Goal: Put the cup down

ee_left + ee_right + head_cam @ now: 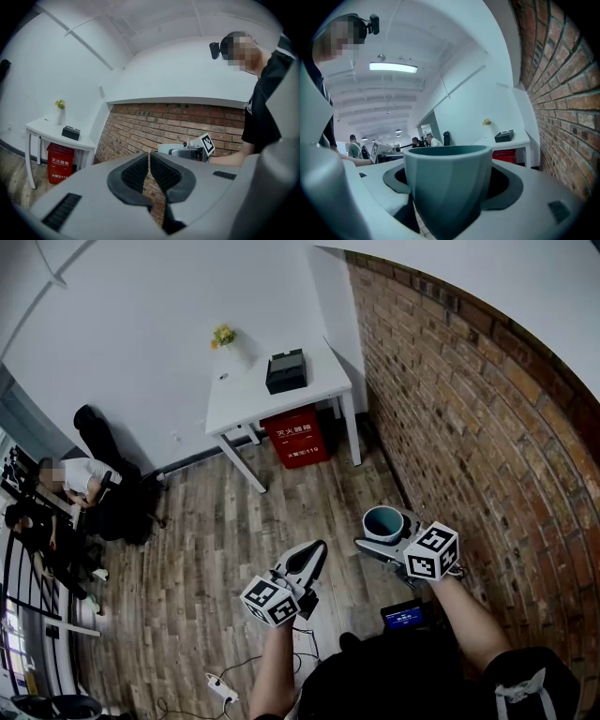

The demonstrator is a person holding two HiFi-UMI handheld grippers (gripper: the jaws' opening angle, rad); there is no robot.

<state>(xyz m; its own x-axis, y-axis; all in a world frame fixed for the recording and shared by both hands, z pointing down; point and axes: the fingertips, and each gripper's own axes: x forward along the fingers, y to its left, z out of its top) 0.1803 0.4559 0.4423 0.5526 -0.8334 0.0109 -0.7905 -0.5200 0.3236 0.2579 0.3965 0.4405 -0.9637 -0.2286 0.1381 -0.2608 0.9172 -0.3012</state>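
A teal cup (382, 522) stands upright between the jaws of my right gripper (386, 532), held in the air above the wooden floor near the brick wall. In the right gripper view the cup (447, 185) fills the middle, both dark pads pressed against its sides. My left gripper (309, 563) hangs to the left of it, jaws closed together with nothing between them; its ribbed pads (136, 172) meet in the left gripper view. The right gripper's marker cube (206, 143) shows there against the bricks.
A white table (244, 395) stands ahead by the brick wall (487, 409), carrying a black box (286, 371) and a small vase of yellow flowers (225, 337). A red box (295, 437) sits under it. A person (80, 479) sits at the far left. A power strip (222, 690) lies on the floor.
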